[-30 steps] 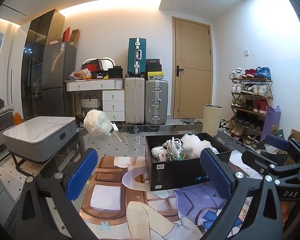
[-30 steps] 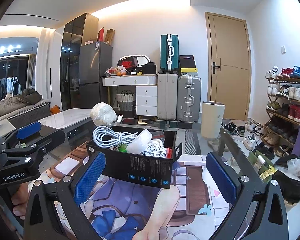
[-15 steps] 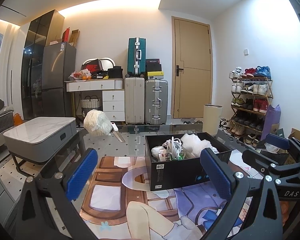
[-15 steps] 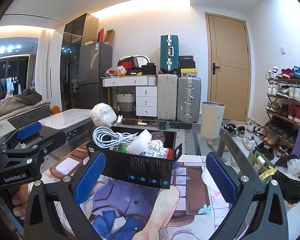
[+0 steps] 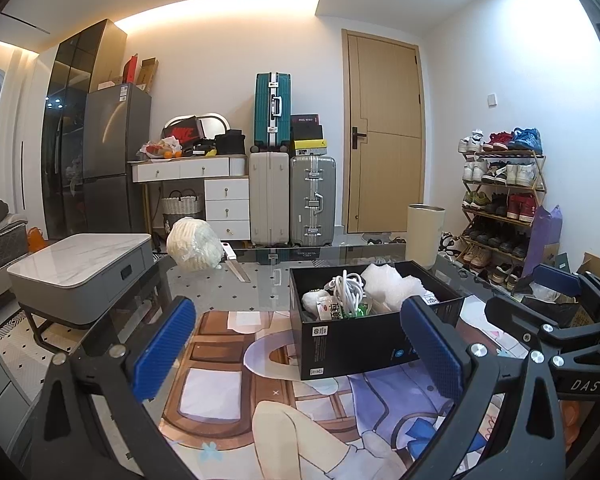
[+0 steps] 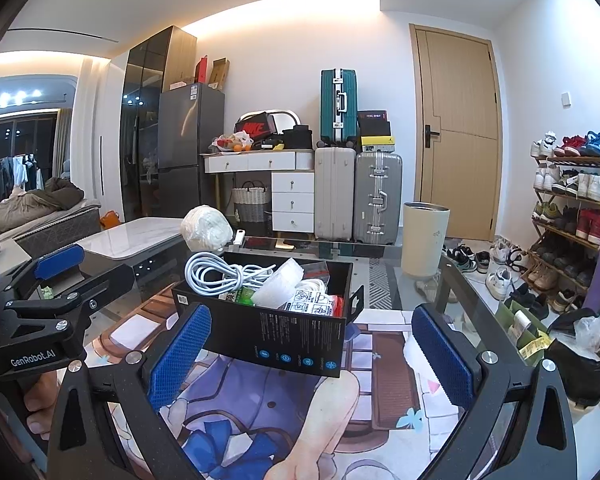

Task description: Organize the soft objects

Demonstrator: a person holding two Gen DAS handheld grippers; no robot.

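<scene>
A black box stands on the glass table over a printed mat. It holds a coiled white cable, white bubble wrap and small packets. A white wrapped bundle lies at the table's far edge, outside the box. My left gripper is open and empty, short of the box. My right gripper is open and empty, with the box between its fingers' line of sight. Each gripper shows at the edge of the other's view.
A white stick-like item lies beside the bundle. A grey marble-top coffee table stands left. Suitcases, a cream bin and a shoe rack stand behind. Bags sit at the right.
</scene>
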